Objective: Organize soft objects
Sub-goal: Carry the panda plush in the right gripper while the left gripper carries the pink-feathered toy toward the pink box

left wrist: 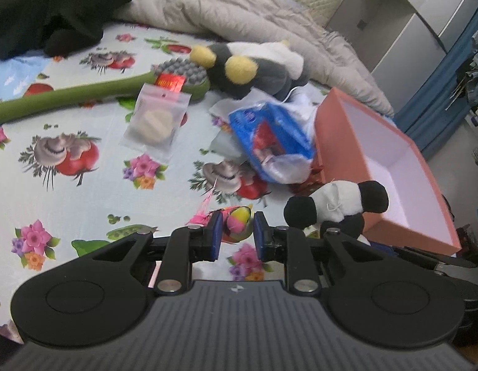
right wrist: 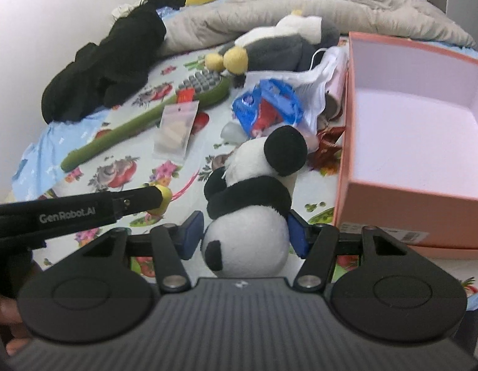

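Jaws of the left gripper [left wrist: 237,229] were pinching a small, brightly coloured soft toy [left wrist: 238,222], pink, yellow and green, with thin pink strands trailing toward ten o'clock; its blue pads pressed the toy from both sides just above the floral bedsheet [left wrist: 84,191]. Jaws of the right gripper [right wrist: 245,234] were spread wide around the round white belly of a panda plush [right wrist: 248,213], both blue pads touching or nearly touching its flanks; whether they squeezed firmly could not be told.

Both tools appeared to be in the pick-up step, each with one soft thing in hand. As a judgement, the next move called for lifting each toy clear of the sheet and carrying it toward the open pink box [right wrist: 393,182], which stood at about two o'clock from the panda, its pale interior bare.

Moving rightward across the bed: a rumpled black garment [left wrist: 62,9] at eleven o'clock; a long green fabric-covered paddle with a bumpy grey head [left wrist: 93,91]; a clear packet holding a round beige sponge [left wrist: 155,120]; a grey and white plush with fuzzy yellow feet [left wrist: 254,68]; a crinkled blue and red plastic bag [left wrist: 270,136]. A quilted grey blanket [left wrist: 239,9] lay behind them at twelve o'clock.
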`<state>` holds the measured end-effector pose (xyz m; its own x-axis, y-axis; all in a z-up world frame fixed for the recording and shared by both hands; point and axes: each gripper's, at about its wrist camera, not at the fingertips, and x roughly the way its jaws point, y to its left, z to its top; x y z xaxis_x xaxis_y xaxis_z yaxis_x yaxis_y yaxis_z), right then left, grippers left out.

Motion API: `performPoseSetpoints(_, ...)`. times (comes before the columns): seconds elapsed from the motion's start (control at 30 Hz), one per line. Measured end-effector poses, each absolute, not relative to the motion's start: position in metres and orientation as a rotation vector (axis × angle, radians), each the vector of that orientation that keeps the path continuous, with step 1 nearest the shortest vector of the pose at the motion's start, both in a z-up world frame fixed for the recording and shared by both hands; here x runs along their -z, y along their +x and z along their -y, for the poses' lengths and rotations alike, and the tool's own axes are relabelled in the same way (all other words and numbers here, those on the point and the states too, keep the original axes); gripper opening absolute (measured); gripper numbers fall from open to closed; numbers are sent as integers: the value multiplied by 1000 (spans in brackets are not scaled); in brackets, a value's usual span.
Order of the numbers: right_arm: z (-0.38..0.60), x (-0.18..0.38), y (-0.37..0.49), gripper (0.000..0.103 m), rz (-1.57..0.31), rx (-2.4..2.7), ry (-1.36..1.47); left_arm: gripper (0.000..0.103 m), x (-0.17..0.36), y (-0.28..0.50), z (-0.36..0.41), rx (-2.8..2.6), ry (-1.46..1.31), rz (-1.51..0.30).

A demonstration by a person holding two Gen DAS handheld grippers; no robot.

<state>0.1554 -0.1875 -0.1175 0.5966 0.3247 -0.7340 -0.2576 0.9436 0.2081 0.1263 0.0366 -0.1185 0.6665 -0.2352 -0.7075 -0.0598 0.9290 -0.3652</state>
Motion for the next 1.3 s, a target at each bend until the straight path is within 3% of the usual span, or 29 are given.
performPoseSetpoints(0.7,235,26,115,61,-701,-290,101,25,7,91,23,198,-326,-688)
performPoseSetpoints(0.83,256,19,109,61,-684,-243,115,21,-4,93,38,236,-315,-675)
performPoseSetpoints(0.97,281,13,102,61,-665,-189,133,20,-9,97,58,279,-304,-676)
performPoseSetpoints(1.07,298,15,100,61,-658,-145,141,13,-6,104,73,311,-297,-685)
performPoseSetpoints(1.3,339,41,98,61,-701,-60,191,13,51,122,85,309,-306,-824)
